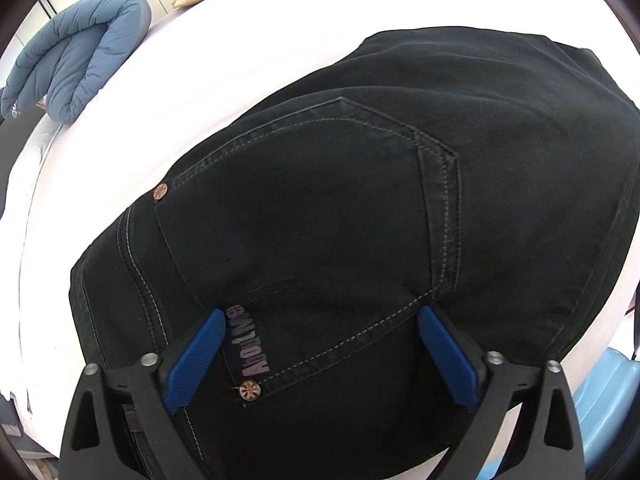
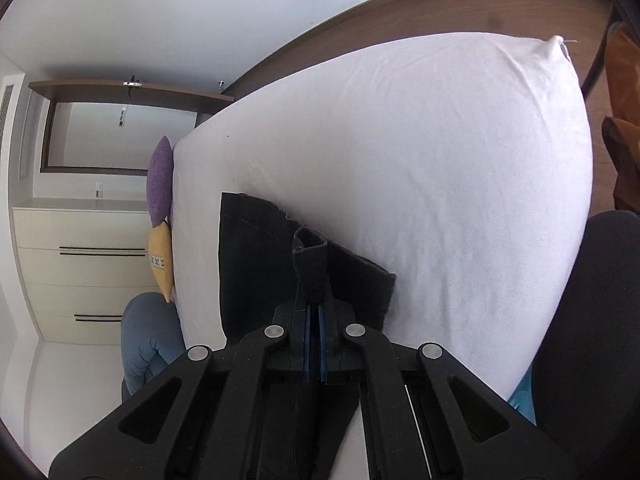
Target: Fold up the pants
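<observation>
**Black pants on the bed, one gripper wide, the other pinching cloth**

The black pants (image 1: pixel 360 208) lie spread on a white bed sheet (image 1: pixel 200 52), seat side up. In the left wrist view a back pocket (image 1: pixel 304 208) with pale stitching fills the middle, with a small round rivet (image 1: pixel 160 192) at its far left corner and another rivet (image 1: pixel 249 390) near the camera. A strip of pale lettering (image 1: pixel 250 344) runs along the cloth just beside the left blue pad.

The left gripper (image 1: pixel 322 356) hangs over the pocket with its jaws spread wide. Its blue pads (image 1: pixel 448 360) stand well apart and nothing is pinched between them; the pants show in the gap below.

The right gripper (image 2: pixel 315 344) has its jaws pressed together on a fold of the pants (image 2: pixel 310 268). The pinched cloth stands up in a narrow hump beyond the fingertips, and a flat part of the leg with its hem edge lies on the sheet just past it, to the left and right of the hump.

At the far left of the bed a purple cushion (image 2: pixel 160 180) and a yellow cushion (image 2: pixel 161 260) stand against its edge. A blue quilted jacket (image 1: pixel 76 60) lies at the far left in the left wrist view. A white chest of drawers (image 2: pixel 80 268) stands beyond the bed in the right wrist view.
</observation>
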Demonstrator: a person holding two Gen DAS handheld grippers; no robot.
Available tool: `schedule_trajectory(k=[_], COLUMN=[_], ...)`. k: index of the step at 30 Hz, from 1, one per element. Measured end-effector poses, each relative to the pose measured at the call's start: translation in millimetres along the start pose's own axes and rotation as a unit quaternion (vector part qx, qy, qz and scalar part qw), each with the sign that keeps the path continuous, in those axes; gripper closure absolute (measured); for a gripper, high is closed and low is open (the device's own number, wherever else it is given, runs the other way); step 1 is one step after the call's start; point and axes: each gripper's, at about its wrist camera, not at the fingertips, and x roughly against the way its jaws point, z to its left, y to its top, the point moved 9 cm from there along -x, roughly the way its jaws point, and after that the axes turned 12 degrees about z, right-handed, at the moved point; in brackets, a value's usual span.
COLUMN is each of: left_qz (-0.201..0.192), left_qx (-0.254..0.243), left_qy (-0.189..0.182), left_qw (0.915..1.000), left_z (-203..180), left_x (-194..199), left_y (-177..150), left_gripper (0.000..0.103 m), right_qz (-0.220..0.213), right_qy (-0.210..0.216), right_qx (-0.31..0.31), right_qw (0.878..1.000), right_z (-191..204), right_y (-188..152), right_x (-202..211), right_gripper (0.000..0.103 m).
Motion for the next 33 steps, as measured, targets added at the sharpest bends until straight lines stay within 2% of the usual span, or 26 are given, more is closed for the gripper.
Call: schedule_trajectory(k=[10,14,20,21,23,25,26,28,31,32,33], left_qz=[0.008,0.01,0.006,0.005,0.003,-0.001,-0.002,-0.006,-0.01,-0.011,-0.011], left_qx=[-0.016,-0.021,-0.017,-0.016,-0.014,-0.008,-0.006,-0.002,0.001,0.0,-0.001], left_qy=[-0.006,-0.008,-0.013,-0.014,-0.016,-0.02,-0.022,-0.025,-0.028,-0.028,-0.028], left_qw=[0.9998,0.9997,0.9997,0.9998,0.9998,0.9998,0.9997,0.9997,0.9995,0.9995,0.9995], left_z=[7,11,16,16,20,23,27,24,27,28,28], left_x=[-1,-2,-3,-3,-3,-5,-6,-7,-8,-9,-7], left_y=[-4,-12,-19,-20,-24,-25,-29,-38,-40,-40,-45], left_gripper=[0.001,0.001,0.001,0.001,0.001,0.001,0.001,0.001,0.001,0.001,0.001], right_qz=[-0.01,-0.017,0.025,0.024,-0.004,-0.026,-0.023,0.021,0.131,0.168,0.205], right_qy=[-0.034,-0.061,-0.015,-0.021,-0.06,-0.107,-0.103,-0.055,0.0,0.025,0.049], right_qx=[0.026,0.071,0.082,0.086,0.117,0.138,0.127,0.131,0.185,0.194,0.195], right_qw=[0.999,0.995,0.996,0.996,0.991,0.984,0.986,0.99,0.974,0.966,0.958], right_z=[-1,4,8,6,12,15,15,28,60,67,73], right_y=[-1,3,9,7,6,4,-1,-26,-100,-125,-154], right_x=[2,-13,-13,-8,4,17,23,20,-8,-17,-31], right_gripper=[0.102,0.102,0.099,0.097,0.095,0.089,0.084,0.084,0.084,0.074,0.047])
